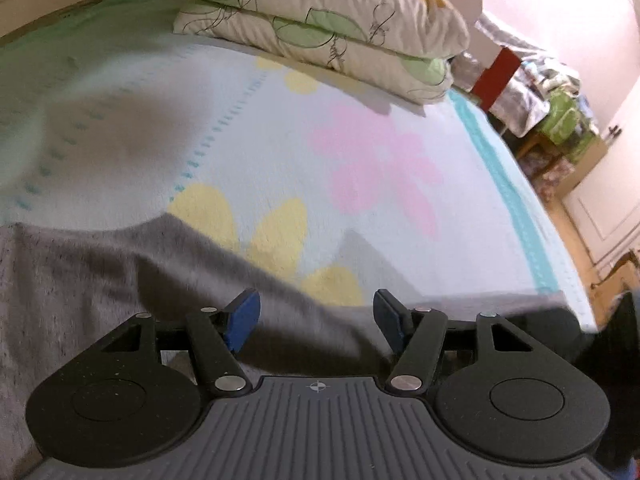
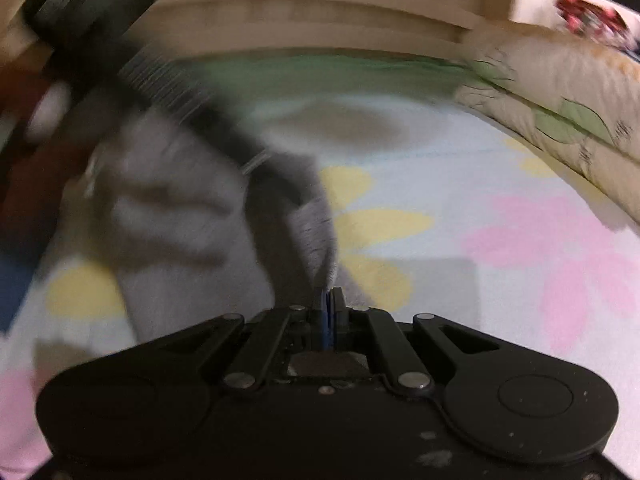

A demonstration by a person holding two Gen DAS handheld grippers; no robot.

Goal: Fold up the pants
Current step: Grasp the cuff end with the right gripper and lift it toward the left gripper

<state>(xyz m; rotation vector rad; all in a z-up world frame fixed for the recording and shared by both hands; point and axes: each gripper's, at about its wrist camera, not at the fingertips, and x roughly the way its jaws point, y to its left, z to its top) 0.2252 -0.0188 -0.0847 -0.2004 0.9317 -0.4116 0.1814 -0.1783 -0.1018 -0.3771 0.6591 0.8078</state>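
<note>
Grey pants (image 1: 80, 280) lie on a floral bedspread (image 1: 380, 160) on the bed. In the left wrist view my left gripper (image 1: 316, 320) is open, its blue pads (image 1: 244, 320) spread just above the grey cloth, holding nothing. In the right wrist view my right gripper (image 2: 329, 304) is shut on an edge of the grey pants (image 2: 180, 208), which rise from the jaws and stretch away to the left. The other gripper (image 2: 120, 52) shows blurred at upper left over the cloth. This view is motion-blurred.
Two stacked leaf-print pillows (image 1: 320, 24) lie at the head of the bed. The bed's right edge (image 1: 532, 216) drops to a floor with cluttered furniture (image 1: 560, 120). A beige headboard (image 2: 320, 20) runs behind the bed.
</note>
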